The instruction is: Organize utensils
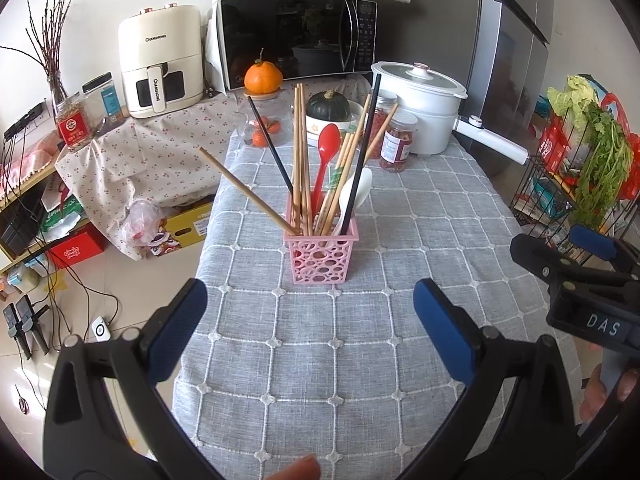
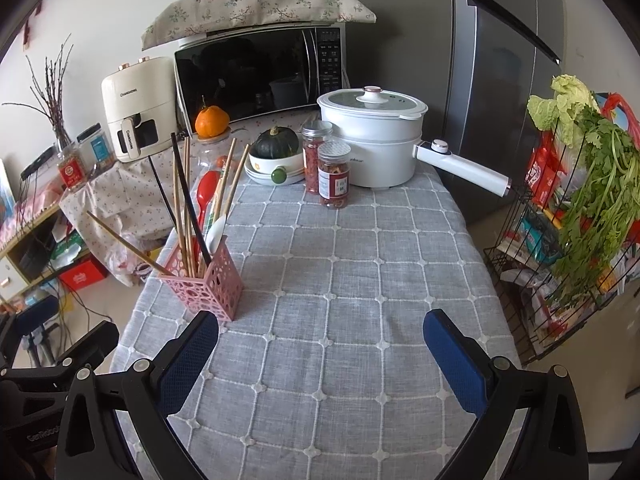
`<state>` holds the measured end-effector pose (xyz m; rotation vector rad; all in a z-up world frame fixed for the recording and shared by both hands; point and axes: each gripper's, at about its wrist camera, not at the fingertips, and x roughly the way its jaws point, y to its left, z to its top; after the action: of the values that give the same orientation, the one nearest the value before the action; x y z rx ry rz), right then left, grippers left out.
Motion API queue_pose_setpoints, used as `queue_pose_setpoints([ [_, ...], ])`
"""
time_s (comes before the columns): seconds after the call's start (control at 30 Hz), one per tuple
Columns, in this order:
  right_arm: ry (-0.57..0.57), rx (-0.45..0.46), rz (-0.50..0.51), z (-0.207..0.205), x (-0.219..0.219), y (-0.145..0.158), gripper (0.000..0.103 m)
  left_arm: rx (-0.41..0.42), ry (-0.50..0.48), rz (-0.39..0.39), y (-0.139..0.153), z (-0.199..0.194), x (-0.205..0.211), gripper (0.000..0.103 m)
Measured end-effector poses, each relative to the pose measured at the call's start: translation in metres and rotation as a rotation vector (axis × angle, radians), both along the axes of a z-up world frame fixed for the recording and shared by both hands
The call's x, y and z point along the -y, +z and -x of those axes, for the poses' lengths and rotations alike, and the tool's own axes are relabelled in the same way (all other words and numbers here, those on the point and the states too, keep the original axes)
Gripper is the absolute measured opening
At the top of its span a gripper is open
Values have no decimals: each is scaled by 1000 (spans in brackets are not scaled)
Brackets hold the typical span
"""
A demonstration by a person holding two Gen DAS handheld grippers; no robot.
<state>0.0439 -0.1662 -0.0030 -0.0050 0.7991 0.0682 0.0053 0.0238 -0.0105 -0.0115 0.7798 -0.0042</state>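
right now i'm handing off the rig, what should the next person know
Left gripper: open, empty, facing the pink utensil holder.
Right gripper: open, empty, over bare grey tablecloth.
Holder stands on the cloth with the wooden chopsticks, black chopsticks, red spoon and white spoon inside.
Done: no loose utensils visible.
Left: one wooden chopstick leans far out; maybe straighten it.

Home kitchen: microwave (image 1: 296,36), fridge (image 2: 504,80).
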Motion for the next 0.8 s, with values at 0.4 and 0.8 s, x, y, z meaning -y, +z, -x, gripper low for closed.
queue_pose_setpoints([
  [0.4, 0, 0, 1, 1, 1, 0, 103, -1, -9, -4, 0, 0, 2, 102],
  [0.8, -2, -1, 1, 2, 2, -1, 103, -4, -11, -6, -1, 1, 3, 102],
])
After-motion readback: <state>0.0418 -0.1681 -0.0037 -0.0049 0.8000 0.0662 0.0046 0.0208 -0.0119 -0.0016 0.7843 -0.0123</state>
